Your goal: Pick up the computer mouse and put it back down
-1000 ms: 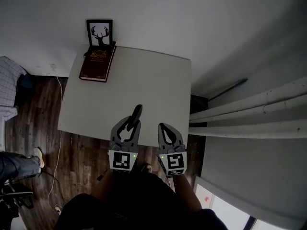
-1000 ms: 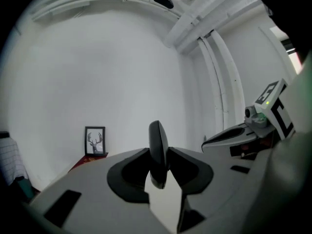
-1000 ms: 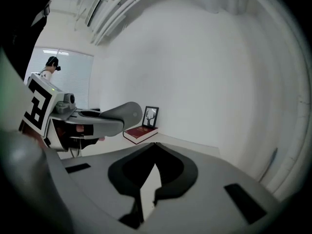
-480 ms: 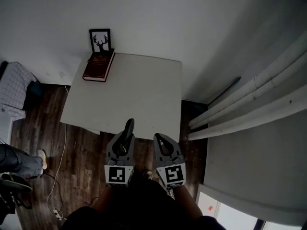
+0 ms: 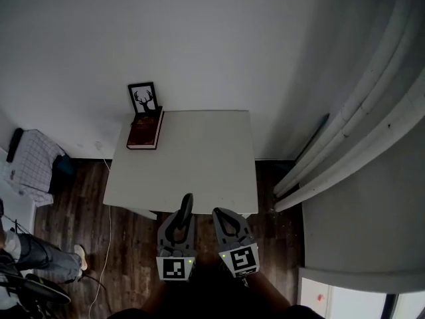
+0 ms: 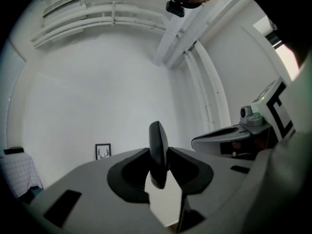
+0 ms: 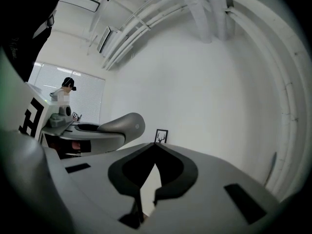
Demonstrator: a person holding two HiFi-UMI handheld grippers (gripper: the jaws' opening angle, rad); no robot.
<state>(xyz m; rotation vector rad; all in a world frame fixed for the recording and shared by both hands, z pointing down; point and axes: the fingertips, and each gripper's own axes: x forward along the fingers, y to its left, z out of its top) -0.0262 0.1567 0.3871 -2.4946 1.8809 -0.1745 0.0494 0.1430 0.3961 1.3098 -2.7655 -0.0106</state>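
Mouse held clear of the table; right claw empty.

The left gripper (image 5: 182, 216) is clamped at a medium width on the dark, rounded computer mouse (image 6: 158, 152), which stands on edge between the jaws, its nose projecting beyond the tips. In the head view the mouse hangs at the near edge of the white square table (image 5: 199, 171), not resting on it. The right gripper (image 5: 221, 212), just beside the left, has its jaws pressed together on nothing. A dark red hardcover book (image 5: 145, 130) lies at the far left corner, touching a black-framed deer picture (image 5: 143, 100).
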